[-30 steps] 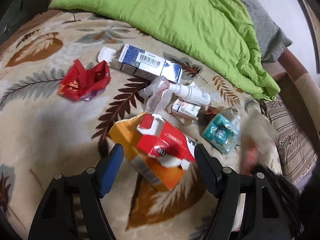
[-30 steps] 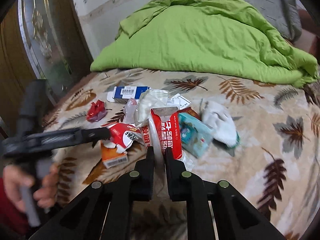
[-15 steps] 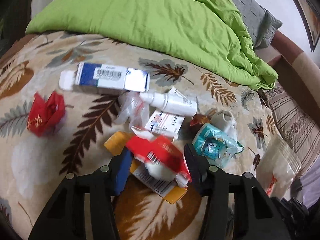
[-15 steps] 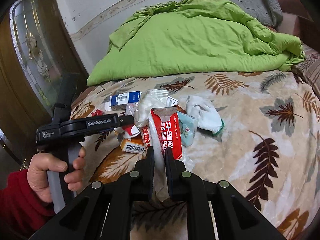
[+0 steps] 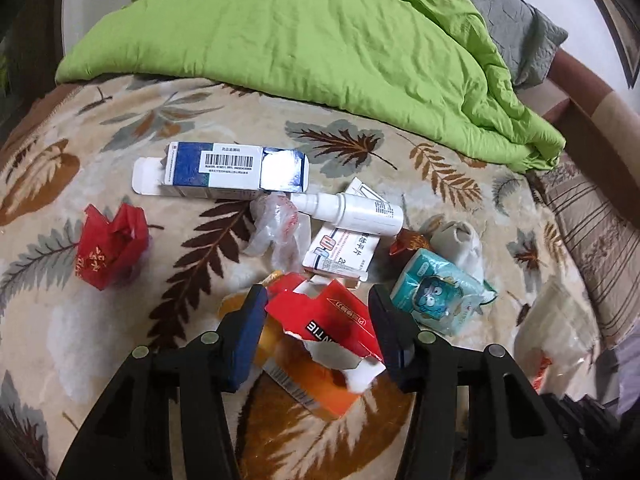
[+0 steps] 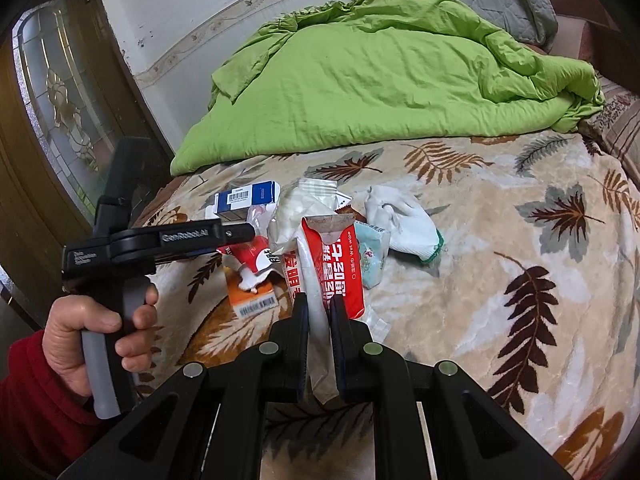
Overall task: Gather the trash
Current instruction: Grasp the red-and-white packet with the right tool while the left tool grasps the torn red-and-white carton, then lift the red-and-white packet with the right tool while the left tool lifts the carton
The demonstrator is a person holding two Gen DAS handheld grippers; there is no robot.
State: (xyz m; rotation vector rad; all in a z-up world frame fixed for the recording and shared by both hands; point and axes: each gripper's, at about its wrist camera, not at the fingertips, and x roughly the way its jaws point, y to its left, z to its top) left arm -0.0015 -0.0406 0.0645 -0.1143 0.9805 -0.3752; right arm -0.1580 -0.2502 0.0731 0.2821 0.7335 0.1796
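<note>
My left gripper (image 5: 316,312) is shut on a torn red-and-white carton (image 5: 324,320) and holds it over an orange box (image 5: 316,384) on the leaf-patterned blanket. From the right wrist view the left gripper (image 6: 236,236) holds the same carton (image 6: 256,260). My right gripper (image 6: 319,304) is shut on a red wet-wipe wrapper (image 6: 336,264) and holds it upright. A blue-and-white box (image 5: 228,170), white spray bottle (image 5: 356,212), small medicine box (image 5: 340,252), crumpled clear plastic (image 5: 280,228), red wrapper (image 5: 112,248) and teal tissue pack (image 5: 436,296) lie on the bed.
A green quilt (image 5: 320,40) covers the back of the bed, with a grey pillow (image 5: 516,20) behind it. A white glove (image 6: 404,220) lies right of the pile. A clear plastic bag (image 5: 556,336) is at the right edge. A glass-panelled door (image 6: 60,112) stands left.
The left gripper's fingers have closed on the torn red carton and lifted it off the orange box. The right gripper has kept hold of the wet-wipe wrapper.
</note>
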